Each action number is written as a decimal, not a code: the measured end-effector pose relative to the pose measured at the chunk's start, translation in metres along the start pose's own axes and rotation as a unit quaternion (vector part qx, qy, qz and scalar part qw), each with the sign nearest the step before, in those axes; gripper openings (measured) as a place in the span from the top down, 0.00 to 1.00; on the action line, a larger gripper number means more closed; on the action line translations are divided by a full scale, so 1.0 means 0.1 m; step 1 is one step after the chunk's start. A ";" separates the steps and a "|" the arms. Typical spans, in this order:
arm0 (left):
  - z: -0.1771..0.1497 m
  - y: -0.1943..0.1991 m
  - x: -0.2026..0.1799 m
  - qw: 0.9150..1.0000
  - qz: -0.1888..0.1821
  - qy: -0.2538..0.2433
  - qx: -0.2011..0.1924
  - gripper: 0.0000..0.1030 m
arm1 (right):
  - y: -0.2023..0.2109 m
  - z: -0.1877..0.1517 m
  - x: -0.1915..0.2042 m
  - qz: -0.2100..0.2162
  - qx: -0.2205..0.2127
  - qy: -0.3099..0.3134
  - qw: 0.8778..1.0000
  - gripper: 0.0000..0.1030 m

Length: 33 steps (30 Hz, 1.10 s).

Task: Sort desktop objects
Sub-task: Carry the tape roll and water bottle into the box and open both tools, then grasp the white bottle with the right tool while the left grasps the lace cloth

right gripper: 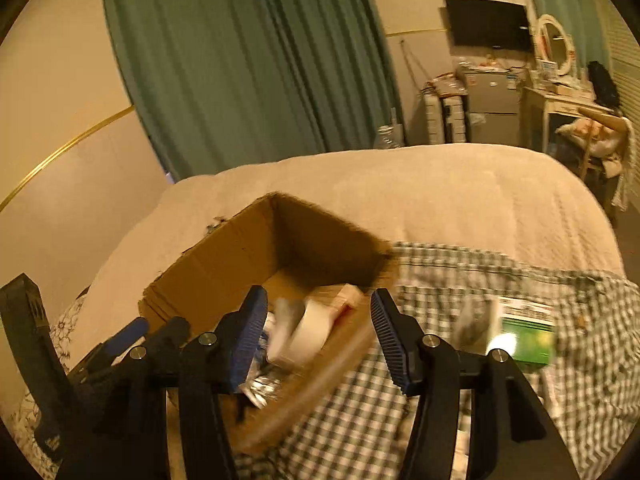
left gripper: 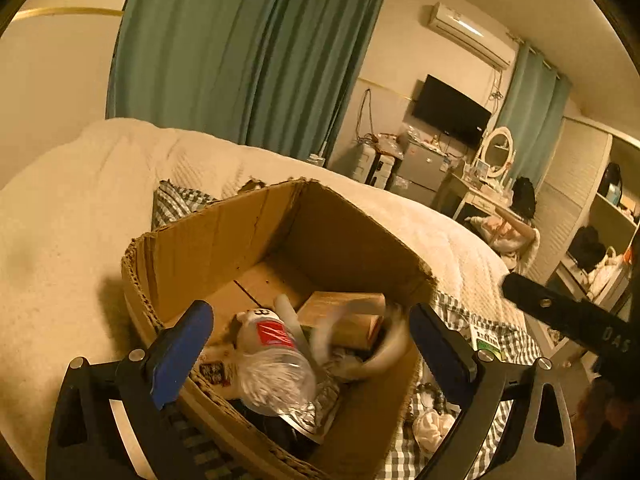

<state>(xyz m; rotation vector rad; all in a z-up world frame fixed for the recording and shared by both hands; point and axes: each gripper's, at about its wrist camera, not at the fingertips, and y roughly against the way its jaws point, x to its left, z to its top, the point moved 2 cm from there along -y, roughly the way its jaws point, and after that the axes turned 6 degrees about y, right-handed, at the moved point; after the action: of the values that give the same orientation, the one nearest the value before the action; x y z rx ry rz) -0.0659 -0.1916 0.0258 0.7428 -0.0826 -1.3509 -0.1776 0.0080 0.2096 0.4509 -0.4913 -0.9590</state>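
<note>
An open cardboard box [left gripper: 224, 240] [right gripper: 224, 256] sits on the bed. Inside lie a clear plastic bottle with a red label [left gripper: 272, 356], a brown carton [left gripper: 344, 316], crumpled foil [left gripper: 320, 408] and a white tape roll [right gripper: 316, 332] [left gripper: 360, 344], which is motion-blurred. My left gripper [left gripper: 314, 344] hovers open over the box's near edge, nothing between its blue pads. My right gripper [right gripper: 320, 338] is also open above the box's right side, the blurred roll showing between its fingers without touching them. A green-and-white box [right gripper: 524, 336] lies on the checked cloth to the right.
The box rests on a cream quilt [left gripper: 60, 240] and a green checked cloth [right gripper: 460, 280]. Beads and a crumpled white tissue [left gripper: 432, 424] lie on the cloth beside the box. Teal curtains, a wall TV and a dressing table stand beyond the bed.
</note>
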 end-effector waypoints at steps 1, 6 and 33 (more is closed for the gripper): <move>-0.03 0.02 -0.04 1.000 0.000 -0.003 0.001 0.02 | 0.06 0.00 -0.06 -0.002 -0.001 -0.005 1.000 0.47; -0.18 0.14 -0.29 1.000 -0.013 -0.024 0.009 0.02 | 0.49 -0.04 -0.34 -0.033 -0.013 -0.020 0.999 0.47; -1.91 -0.78 -1.43 0.977 -0.042 -0.138 0.154 0.00 | 0.48 -1.51 -1.63 -0.089 0.075 -0.003 0.993 0.40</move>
<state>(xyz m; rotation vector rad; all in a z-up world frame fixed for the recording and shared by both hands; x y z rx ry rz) -0.0798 0.0181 -0.1115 0.8198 -0.4948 -1.5360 -0.1367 0.1931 0.0841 0.6357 -0.5376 -1.1001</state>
